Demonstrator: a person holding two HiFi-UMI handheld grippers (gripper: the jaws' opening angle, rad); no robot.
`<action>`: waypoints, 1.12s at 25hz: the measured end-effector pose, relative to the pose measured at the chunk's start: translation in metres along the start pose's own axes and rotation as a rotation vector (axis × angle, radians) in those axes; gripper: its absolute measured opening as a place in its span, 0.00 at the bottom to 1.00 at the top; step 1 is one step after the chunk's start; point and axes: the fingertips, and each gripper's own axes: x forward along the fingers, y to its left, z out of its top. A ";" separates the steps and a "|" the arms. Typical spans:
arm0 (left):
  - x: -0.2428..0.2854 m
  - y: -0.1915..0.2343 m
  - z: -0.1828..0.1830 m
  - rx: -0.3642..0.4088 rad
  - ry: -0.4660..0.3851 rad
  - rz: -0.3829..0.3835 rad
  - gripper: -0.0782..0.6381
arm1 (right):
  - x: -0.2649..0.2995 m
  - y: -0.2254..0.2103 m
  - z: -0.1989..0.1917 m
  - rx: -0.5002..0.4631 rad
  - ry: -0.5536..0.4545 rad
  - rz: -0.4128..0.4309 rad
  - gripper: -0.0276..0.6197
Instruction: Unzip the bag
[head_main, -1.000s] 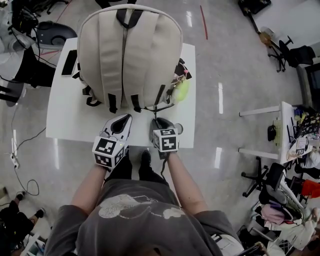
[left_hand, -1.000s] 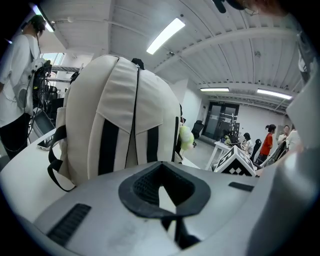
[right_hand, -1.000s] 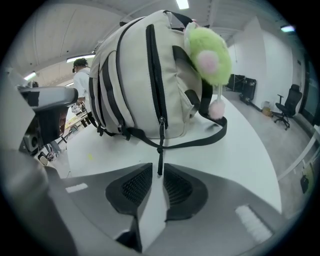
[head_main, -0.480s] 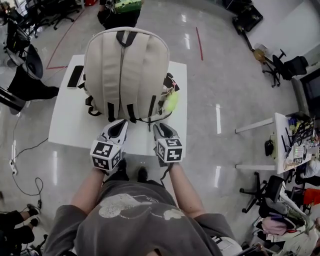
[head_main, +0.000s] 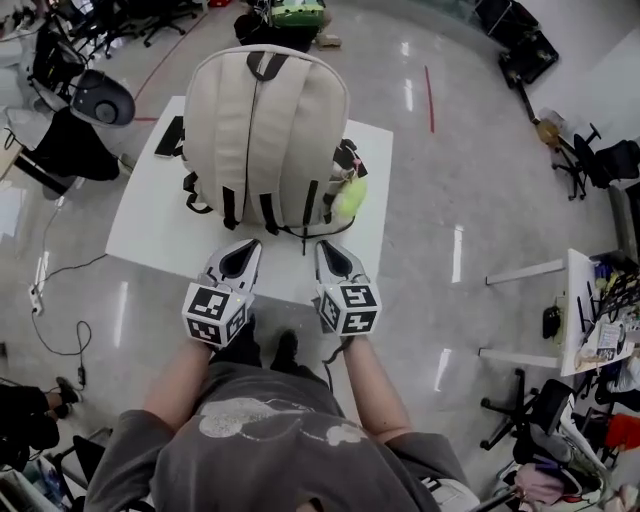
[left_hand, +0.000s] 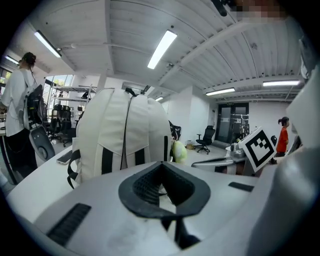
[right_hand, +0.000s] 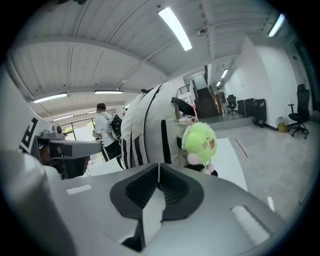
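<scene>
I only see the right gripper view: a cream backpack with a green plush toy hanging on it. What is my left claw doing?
Observer: The left claw is shut with nothing in it. The cream fabric backpack stands upright beyond its tips.
Operator: Anything on the table on the backpack's other side?
Observer: Yes, a flat black phone lies on the white table, beside the backpack on the person's left.
</scene>
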 end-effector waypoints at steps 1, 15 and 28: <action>-0.002 -0.002 -0.005 0.000 0.013 0.003 0.12 | -0.002 0.002 -0.002 0.005 -0.006 0.004 0.03; -0.063 0.000 -0.006 -0.005 -0.078 -0.026 0.12 | -0.032 0.044 -0.025 0.023 -0.042 -0.057 0.03; -0.227 0.018 -0.039 -0.063 -0.142 -0.072 0.12 | -0.102 0.199 -0.066 -0.046 -0.087 -0.158 0.03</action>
